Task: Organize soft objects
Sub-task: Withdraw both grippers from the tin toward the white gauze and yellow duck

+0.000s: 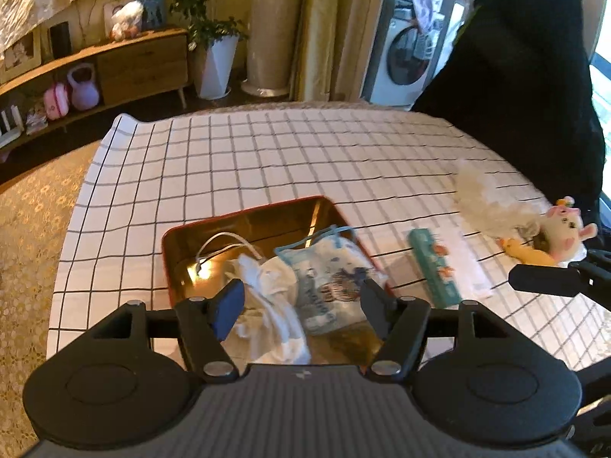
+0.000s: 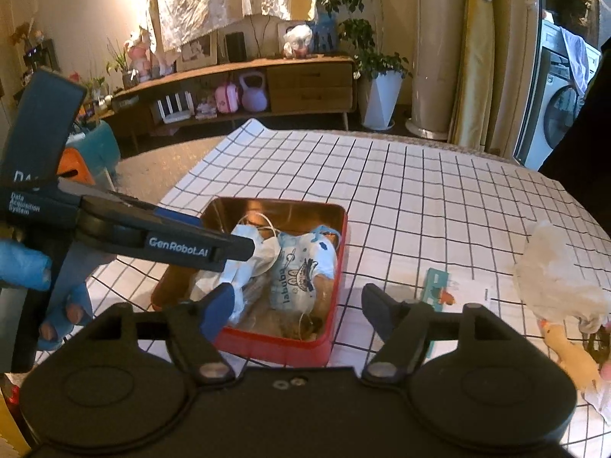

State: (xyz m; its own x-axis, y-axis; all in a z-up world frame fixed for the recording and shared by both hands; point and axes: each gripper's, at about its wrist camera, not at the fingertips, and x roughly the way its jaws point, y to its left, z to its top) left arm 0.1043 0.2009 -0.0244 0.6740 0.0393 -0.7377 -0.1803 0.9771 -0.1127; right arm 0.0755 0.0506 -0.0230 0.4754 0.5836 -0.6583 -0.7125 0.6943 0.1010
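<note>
A red tin [image 1: 244,212] with a shiny gold inside stands on the checked cloth. In it lie a blue printed face mask [image 1: 324,278] and a white mask [image 1: 267,305] with loose ear loops. My left gripper [image 1: 301,305] hovers open over the tin's near end, its pads clear of the masks below. From the right wrist view the tin [image 2: 275,347] and the blue mask [image 2: 301,271] sit below my open right gripper [image 2: 298,301], which holds nothing. The left gripper [image 2: 229,248] reaches in from the left over the tin.
Right of the tin lie a teal tissue pack [image 1: 435,267], a white fluffy toy [image 1: 485,198], a yellow toy [image 1: 527,252] and a pink-white plush [image 1: 565,229]. A dark-clothed person [image 1: 515,76] stands at the table's far right. A gloved hand [image 2: 23,267] holds the left gripper.
</note>
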